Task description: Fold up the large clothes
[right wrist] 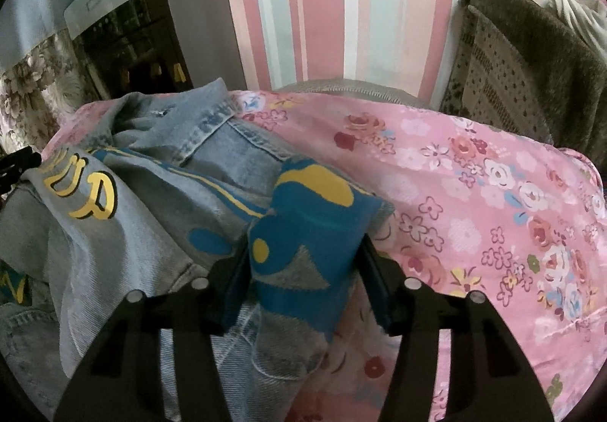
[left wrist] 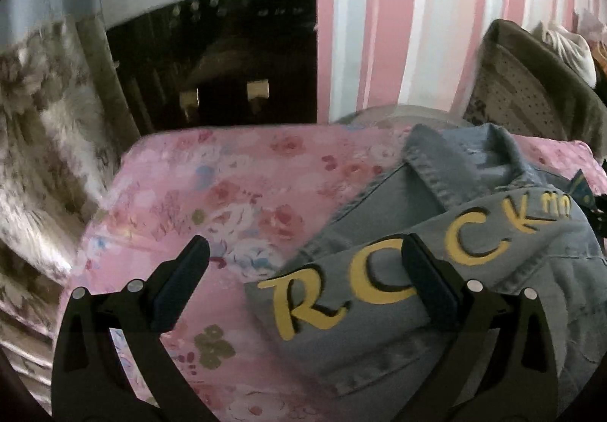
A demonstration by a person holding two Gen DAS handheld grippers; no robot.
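- A home bedroom: a bed under a pink floral cotton sheet [right wrist: 474,171].
- Pink, white and pale-blue striped wallpaper [right wrist: 341,4] behind.
- Brown floral curtain [left wrist: 41,141] alongside.

Pink floral bedsheet [right wrist: 474,164]; denim jacket [right wrist: 125,232] crumpled on it.

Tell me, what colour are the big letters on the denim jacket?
Yellow letters with dark shadows, on the denim jacket; clearest in the left wrist view.

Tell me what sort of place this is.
Probably a bedroom at home: a pink floral bedsheet covers the surface where the denim jacket lies, with pink striped wallpaper behind and a floral curtain at the side.
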